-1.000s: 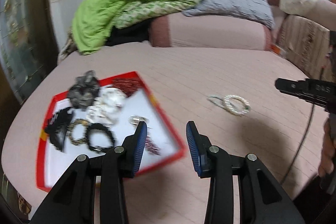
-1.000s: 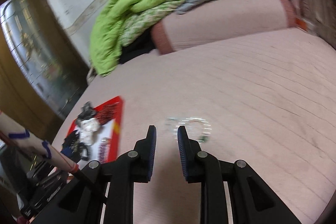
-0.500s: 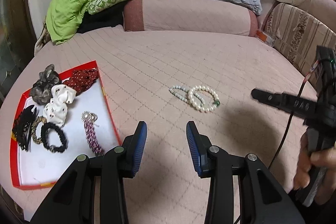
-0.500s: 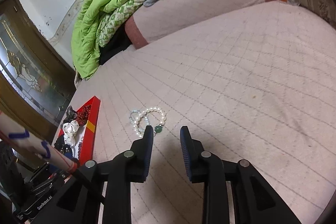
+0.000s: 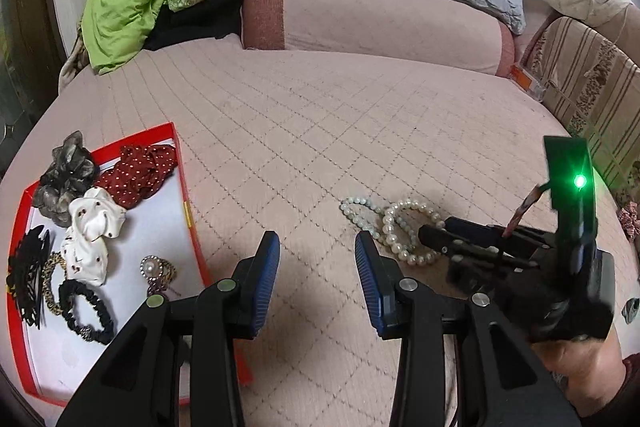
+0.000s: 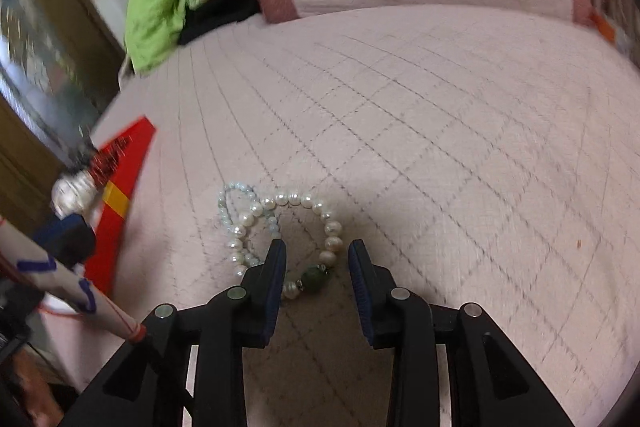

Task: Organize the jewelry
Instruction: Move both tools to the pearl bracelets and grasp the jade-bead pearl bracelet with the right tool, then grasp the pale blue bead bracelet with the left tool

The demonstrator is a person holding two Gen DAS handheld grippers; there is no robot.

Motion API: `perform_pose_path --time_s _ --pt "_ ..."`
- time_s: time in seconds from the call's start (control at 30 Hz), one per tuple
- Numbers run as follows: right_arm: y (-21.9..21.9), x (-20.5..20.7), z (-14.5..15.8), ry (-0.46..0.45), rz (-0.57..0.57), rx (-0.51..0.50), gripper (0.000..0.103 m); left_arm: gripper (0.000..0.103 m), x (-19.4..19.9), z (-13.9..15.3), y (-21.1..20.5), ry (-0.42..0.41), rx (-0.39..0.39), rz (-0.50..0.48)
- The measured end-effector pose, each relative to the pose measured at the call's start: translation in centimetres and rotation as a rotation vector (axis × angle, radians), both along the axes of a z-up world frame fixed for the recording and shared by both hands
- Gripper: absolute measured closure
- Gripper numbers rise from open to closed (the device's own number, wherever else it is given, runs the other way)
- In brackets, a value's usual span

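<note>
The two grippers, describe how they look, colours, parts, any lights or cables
Both are alike: the left gripper and the right gripper have matte black plastic fingers with silver screw heads, and blue ribbed pads on the inner faces. The left wrist view shows the right gripper from the side, carrying an upright black module with a glowing green light and a thin reddish cable.
</note>
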State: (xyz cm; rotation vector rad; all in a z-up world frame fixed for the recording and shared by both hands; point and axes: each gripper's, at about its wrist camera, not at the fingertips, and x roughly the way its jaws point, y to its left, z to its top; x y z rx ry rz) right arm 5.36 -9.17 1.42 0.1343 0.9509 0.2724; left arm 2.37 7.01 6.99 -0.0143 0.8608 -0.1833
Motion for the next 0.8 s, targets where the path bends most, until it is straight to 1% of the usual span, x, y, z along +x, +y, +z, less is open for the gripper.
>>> perform_pose_path --time_s 0.03,0.07,0.1,0.13,0.2,0.23,0.3,0.37,0.4,0.5,0.57,0.63,0.67,0.73,0.8 --pt "0.5 0.1 -0.1 -0.007 0.01 -0.044 0.072 0.065 0.3 -0.2 -0.1 0.008 -0.001 0.002" --pt "0.8 0.2 -0.1 -0.01 0.015 -0.084 0.081 0.065 0.5 -0.3 -0.2 0.014 -0.003 0.002" --pt "0.9 0.4 -0.2 -0.008 0.011 -0.111 0.084 0.065 0.9 -0.4 -0.5 0.024 -0.005 -0.001" --pt "0.5 0.5 -0.2 -0.003 0.003 -0.112 0.093 0.065 1.1 -0.5 -0.7 0.029 -0.003 -0.003" --pt "-0.7 0.7 0.0 0.005 -0.044 -0.088 0.094 0.065 1.8 -0.7 -1.4 0.045 0.002 -0.017" --pt "-1.7 0.7 0.1 0.007 -0.086 -0.08 0.094 0.065 2.1 -0.8 -1.8 0.051 0.004 -0.023" --pt "-3.3 0.6 0.3 0.003 -0.143 -0.08 0.094 0.065 3.0 -1.4 -2.5 0.074 0.008 -0.029" --pt "-5.0 0.4 0.5 0.006 -0.2 -0.051 0.093 0.065 4.2 -2.3 -3.0 0.119 -0.005 -0.03" --pt "-5.9 0.2 0.6 0.01 -0.221 -0.018 0.093 0.065 4.9 -3.0 -3.2 0.145 -0.021 -0.024" --pt "-6.9 0.1 0.7 0.023 -0.233 0.027 0.093 0.065 6.5 -4.5 -3.7 0.205 -0.043 -0.008" --pt "-7.2 0.0 0.7 0.027 -0.229 0.041 0.093 0.065 7.3 -5.5 -3.9 0.231 -0.033 0.023" --pt "-7.1 0.1 0.7 0.029 -0.223 0.055 0.093 0.065 7.9 -5.8 -3.9 0.22 -0.032 0.031" --pt "-7.1 0.1 0.8 0.028 -0.22 0.057 0.093 0.068 8.2 -5.9 -4.3 0.21 -0.002 0.034" --pt "-7.0 0.2 0.7 0.032 -0.211 0.07 0.093 0.07 8.5 -6.1 -5.0 0.191 0.044 0.032" --pt "-6.3 0.6 0.6 0.036 -0.204 0.074 0.093 0.078 8.1 -6.3 -5.8 0.14 0.094 0.02"
